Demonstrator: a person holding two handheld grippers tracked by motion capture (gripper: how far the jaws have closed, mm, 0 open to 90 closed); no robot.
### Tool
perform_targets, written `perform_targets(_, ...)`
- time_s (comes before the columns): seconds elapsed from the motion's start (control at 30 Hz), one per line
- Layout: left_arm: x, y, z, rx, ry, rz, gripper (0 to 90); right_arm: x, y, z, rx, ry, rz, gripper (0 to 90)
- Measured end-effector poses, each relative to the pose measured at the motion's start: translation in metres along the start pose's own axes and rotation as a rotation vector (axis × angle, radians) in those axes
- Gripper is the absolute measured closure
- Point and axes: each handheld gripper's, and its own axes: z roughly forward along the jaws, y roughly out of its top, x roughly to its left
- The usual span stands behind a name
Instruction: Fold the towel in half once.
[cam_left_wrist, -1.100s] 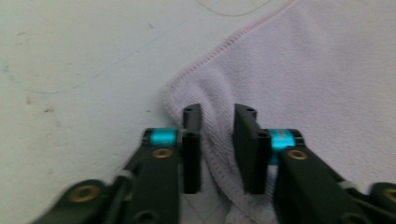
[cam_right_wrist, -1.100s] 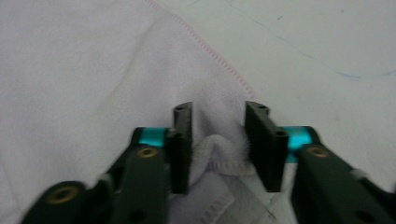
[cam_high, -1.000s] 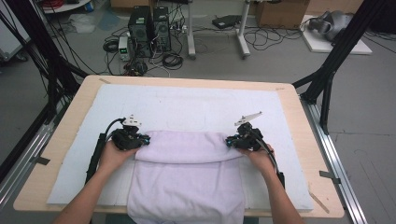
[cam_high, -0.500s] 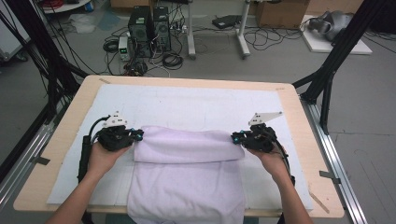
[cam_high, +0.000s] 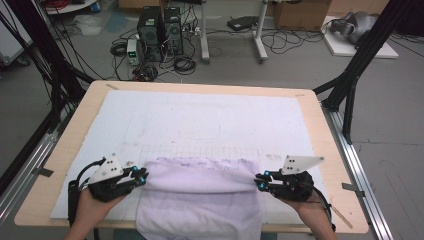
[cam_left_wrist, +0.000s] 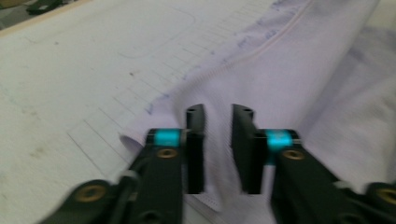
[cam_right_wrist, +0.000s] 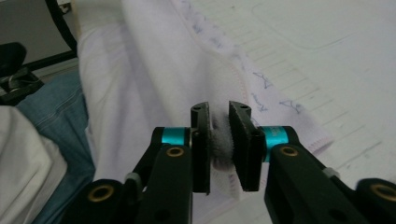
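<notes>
1. Cloth (cam_high: 200, 200), pale lilac, lies at the near edge of the bench (cam_high: 65, 145), on the white mat (cam_high: 210, 120), with its lower part hanging over that edge toward the person.
2. Its far part is doubled back into a rounded fold running side to side, apparently so the cloth gets folded toward the person.
3. Left gripper (cam_high: 141, 175) sits at the fold's left end. In the left gripper view its jaws stand apart and have just been opening; cloth (cam_left_wrist: 280, 70) runs between them, but the pads do not seem to press it, though blur makes this hard to judge.
4. Right gripper (cam_high: 259, 181) sits at the fold's right end. In the right gripper view its jaws are clamped on a bunched bit of the cloth (cam_right_wrist: 140, 60) hem, though they have just been opening slightly.
5. Both hands come in from the near edge, low over the bench, grippers turned inward and facing each other across the fold.
6. Holding both ends keeps the fold straight and even.
</notes>
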Motion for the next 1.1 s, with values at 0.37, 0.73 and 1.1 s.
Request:
perform_targets(0.37, 0.008, -0.006, 0.039, 0.106, -0.065, -0.053, 52.6, -0.015, -0.003, 0.046, 0.081, -0.001, 0.044, 56.8)
perform_targets(0.73, 0.011, -0.017, 0.046, 0.154, -0.131, -0.05, 86.3, -0.011, -0.02, 0.066, 0.179, 0.09, 0.012, 81.2)
perform_targets(1.1, -0.018, -0.013, -0.005, 0.089, -0.149, 0.006, 83.6, 0.014, -0.014, 0.029, 0.126, 0.131, -0.02, 69.9)
